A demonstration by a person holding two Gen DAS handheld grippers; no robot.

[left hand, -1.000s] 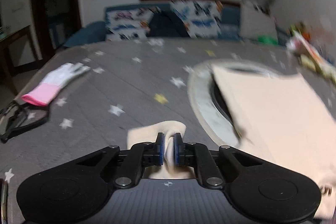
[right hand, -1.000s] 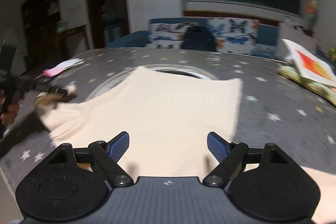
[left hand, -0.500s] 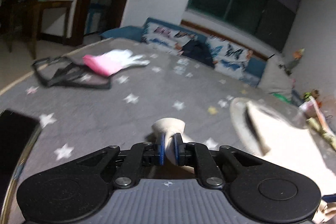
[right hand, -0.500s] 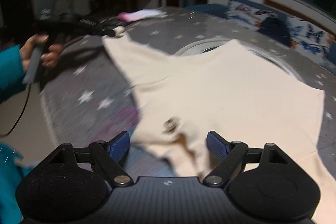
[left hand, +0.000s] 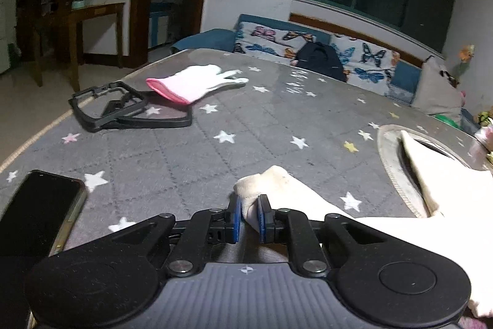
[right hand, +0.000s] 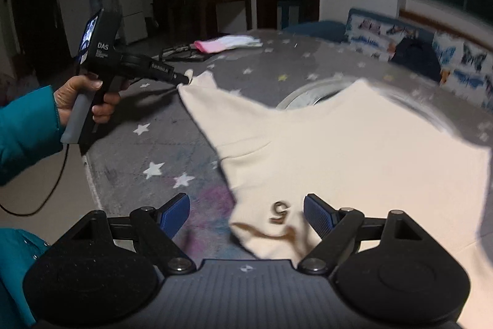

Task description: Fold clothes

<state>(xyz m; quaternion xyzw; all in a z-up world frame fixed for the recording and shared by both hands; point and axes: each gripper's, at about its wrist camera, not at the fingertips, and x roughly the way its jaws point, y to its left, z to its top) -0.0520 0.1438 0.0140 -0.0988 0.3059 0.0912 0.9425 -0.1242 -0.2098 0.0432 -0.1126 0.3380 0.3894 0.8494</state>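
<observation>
A cream garment (right hand: 332,144) lies spread on a grey star-patterned cover (right hand: 148,141). My left gripper (left hand: 249,218) is shut on the end of its sleeve (left hand: 271,184) and holds it stretched out to the left; in the right wrist view that gripper (right hand: 185,79) shows at the sleeve tip. My right gripper (right hand: 246,215) is open and empty, hovering over the garment's near edge by a brown printed mark (right hand: 279,210).
A pink and white glove (left hand: 197,82) and a black frame (left hand: 123,110) lie at the far left of the cover. A dark phone (left hand: 34,215) lies near the left edge. A round opening (left hand: 409,156) sits under the garment. A butterfly-print sofa (left hand: 323,51) stands behind.
My left gripper has pulled the sleeve out to the left, away from the garment's body. My right gripper has swung left along the garment's near edge, staying open.
</observation>
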